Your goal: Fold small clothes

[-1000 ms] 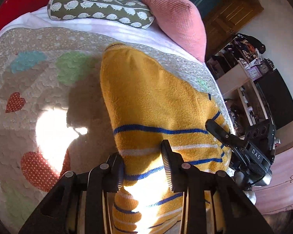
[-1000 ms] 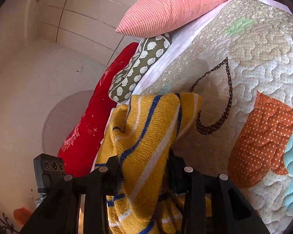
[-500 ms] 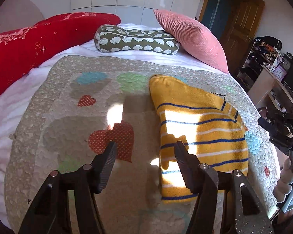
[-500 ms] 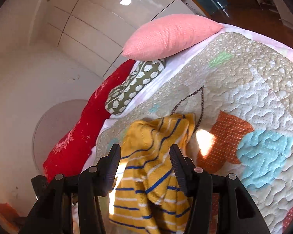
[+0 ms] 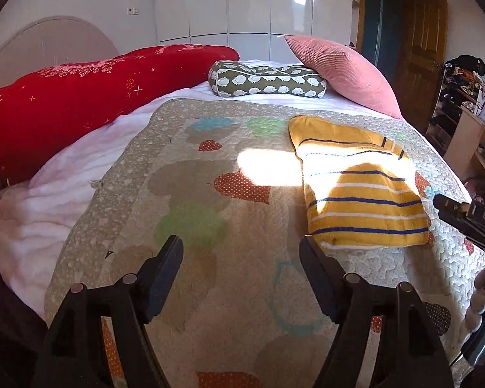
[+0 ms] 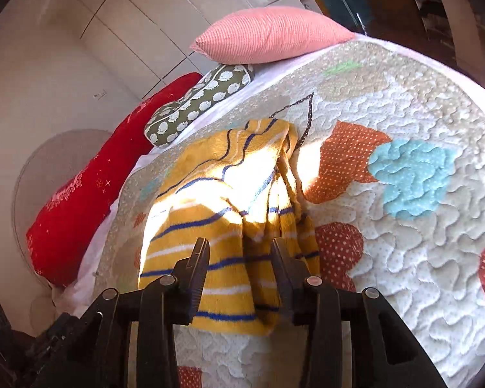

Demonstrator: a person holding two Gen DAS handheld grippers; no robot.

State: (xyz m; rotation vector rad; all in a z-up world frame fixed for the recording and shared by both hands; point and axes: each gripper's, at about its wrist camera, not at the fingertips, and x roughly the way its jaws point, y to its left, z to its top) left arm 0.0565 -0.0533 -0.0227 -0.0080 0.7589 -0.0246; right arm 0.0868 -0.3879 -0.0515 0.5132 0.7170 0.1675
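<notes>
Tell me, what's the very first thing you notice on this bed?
The folded yellow striped garment, lit by sun, lies on the patchwork quilt. Behind it sit a long red pillow and a pink pillow. Both grippers, left gripper and right gripper, hang open.

The folded garment [image 5: 362,187] is mustard yellow, crossed by thin navy-blue stripes paired with white ones. It lies on a beige quilt [image 5: 190,291] with a stippled, wavy stitch, scattered with orange-red hearts dotted white, plain pale-green and sky-blue patches, and one heart outlined in brown. At ten o'clock from the garment lies a long bolster [image 5: 80,103], deep red with pink blossoms and small white stars. At twelve o'clock lies an olive-green cushion [image 5: 268,82] printed with white hedgehog shapes, and at one o'clock a salmon-pink ribbed pillow [image 5: 342,68]. Both grippers [image 5: 241,263] [image 6: 241,258] are black.
</notes>
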